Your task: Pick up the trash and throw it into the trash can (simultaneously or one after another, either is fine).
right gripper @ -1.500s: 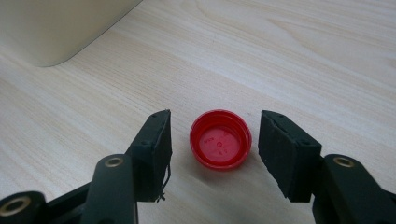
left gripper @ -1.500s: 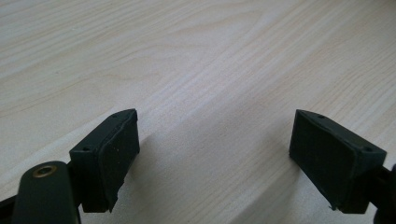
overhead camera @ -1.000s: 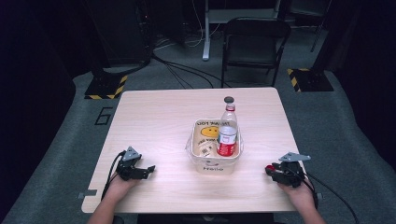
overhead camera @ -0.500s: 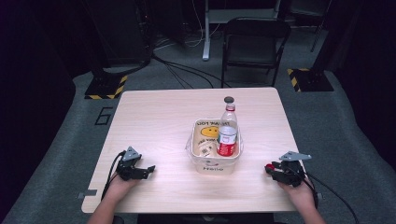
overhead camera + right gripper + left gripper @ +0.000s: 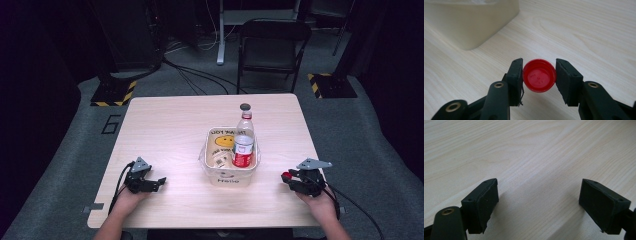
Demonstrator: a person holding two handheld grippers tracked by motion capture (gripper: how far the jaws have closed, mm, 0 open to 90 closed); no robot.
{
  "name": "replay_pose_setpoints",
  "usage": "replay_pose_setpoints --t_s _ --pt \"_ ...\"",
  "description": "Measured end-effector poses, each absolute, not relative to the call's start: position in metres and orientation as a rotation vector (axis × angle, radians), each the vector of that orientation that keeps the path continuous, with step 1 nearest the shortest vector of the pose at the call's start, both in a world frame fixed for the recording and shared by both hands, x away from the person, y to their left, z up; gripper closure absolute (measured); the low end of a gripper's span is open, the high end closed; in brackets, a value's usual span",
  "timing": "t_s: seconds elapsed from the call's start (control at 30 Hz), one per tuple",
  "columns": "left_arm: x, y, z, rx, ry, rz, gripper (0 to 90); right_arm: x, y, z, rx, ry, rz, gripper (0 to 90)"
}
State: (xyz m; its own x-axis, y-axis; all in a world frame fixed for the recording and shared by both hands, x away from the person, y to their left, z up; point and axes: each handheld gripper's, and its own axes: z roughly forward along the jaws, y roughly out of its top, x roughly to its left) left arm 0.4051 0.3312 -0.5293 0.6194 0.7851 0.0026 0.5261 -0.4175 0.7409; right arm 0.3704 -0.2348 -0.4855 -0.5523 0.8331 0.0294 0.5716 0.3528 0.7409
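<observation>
You are pinching a red bottle cap (image 5: 539, 79) between the right tongs (image 5: 539, 79), the pads pressing its rim from either side and its flat top facing the camera on that hand, so the cap is sitting just above the counter (image 5: 170, 125) at about four o'clock from the cream tub (image 5: 229, 175). In the high view the cap is showing as a red dot at the tip of the right tongs (image 5: 286, 176), near the counter's right edge and well apart from the tub. The clear bottle (image 5: 244, 145) with the red label is standing upright inside the tub, its neck bare, which is suggesting that the cap belongs to it and is being kept to one side. A small dark round object (image 5: 245, 106) is lying at twelve o'clock from the tub, apart from it; what it is cannot be told. Your left tongs (image 5: 161, 180) are resting at eight o'clock from the tub, jaws standing wide apart with nothing but bare wood between them, the pads (image 5: 486, 200) hovering just over the counter, seemingly parked there while the right hand is doing the work. A folding chair (image 5: 272, 47) is waiting beyond the counter's far edge.
</observation>
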Motion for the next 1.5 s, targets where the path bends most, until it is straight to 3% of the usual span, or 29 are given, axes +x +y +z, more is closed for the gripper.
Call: replay_pose_setpoints --t_s 1.5 --pt "0.405 0.331 -0.529 2.121 1.028 0.455 15.9 0.370 -0.196 -0.369 0.984 2.331 1.163 58.0"
